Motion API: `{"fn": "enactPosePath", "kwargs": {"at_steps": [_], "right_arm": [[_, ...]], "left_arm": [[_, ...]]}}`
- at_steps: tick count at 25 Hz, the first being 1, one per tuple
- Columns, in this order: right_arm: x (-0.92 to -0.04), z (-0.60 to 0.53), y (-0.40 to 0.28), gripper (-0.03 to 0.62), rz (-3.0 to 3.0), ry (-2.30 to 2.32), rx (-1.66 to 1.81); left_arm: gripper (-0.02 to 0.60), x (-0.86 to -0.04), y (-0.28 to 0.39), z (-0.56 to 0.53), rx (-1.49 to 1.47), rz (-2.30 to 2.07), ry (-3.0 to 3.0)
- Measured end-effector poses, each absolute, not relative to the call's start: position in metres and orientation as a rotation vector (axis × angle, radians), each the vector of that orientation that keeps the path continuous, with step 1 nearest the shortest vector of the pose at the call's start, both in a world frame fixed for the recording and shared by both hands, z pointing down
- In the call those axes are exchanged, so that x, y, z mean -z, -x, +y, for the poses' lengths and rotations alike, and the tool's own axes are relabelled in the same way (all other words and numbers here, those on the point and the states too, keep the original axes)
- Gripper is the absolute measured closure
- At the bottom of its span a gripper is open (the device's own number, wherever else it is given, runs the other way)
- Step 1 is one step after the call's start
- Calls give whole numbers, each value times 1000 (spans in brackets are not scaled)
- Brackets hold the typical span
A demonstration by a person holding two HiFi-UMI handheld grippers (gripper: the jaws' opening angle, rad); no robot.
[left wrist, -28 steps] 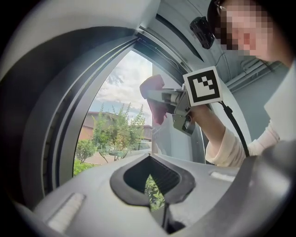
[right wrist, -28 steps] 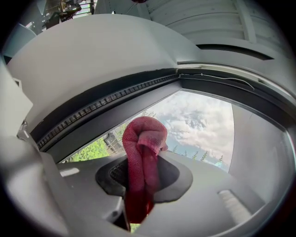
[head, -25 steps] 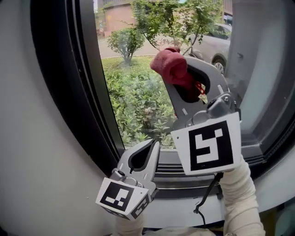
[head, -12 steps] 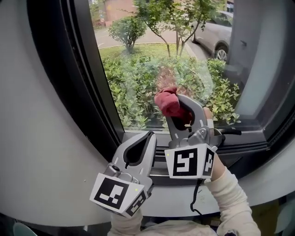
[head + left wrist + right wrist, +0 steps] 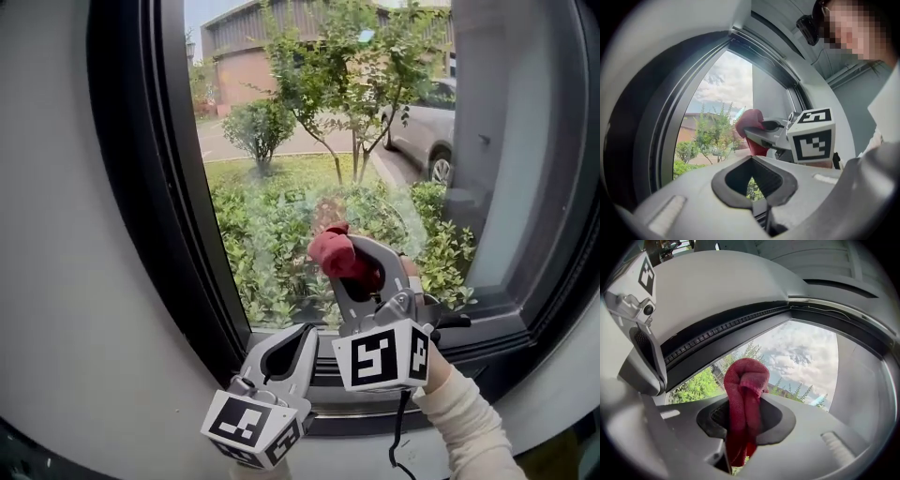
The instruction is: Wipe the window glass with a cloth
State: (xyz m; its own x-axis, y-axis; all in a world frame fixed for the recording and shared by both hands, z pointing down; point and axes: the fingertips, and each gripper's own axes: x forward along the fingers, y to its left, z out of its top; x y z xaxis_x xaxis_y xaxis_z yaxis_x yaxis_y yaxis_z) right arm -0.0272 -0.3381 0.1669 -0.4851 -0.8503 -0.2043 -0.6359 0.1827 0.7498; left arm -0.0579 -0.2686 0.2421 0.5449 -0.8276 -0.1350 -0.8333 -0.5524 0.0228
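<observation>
Two grippers are in view, but only the right gripper [image 5: 361,258] is working. Its jaws are clamped on a red cloth [image 5: 743,394], whose bunched head sticks out past the jaw tips and seems to press on the window glass [image 5: 281,178] just ahead of them. The left gripper [image 5: 302,333] hangs just below and to the left of the right one, jaws together on nothing, near the lower window frame [image 5: 487,328]. The cloth looks soft, light and limp, so it should fold and drag across the pane rather than slide stiffly. It is best held mid-bundle, with a short wad left beyond the tips so the hard jaws stay off the glass. Compared with a second ago, the right gripper and cloth have come down the pane and now sit close beside the left gripper, which has barely shifted and remains closed.
</observation>
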Motion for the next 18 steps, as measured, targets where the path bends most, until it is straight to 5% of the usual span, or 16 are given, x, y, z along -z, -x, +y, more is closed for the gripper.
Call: {"fn": "enactPosePath", "kwargs": {"at_steps": [18], "right_arm": [[26,-324,-19,465,-2169,-1558,1380]], "left_arm": [[581,-205,39,-270,-240,1437,2686]]}}
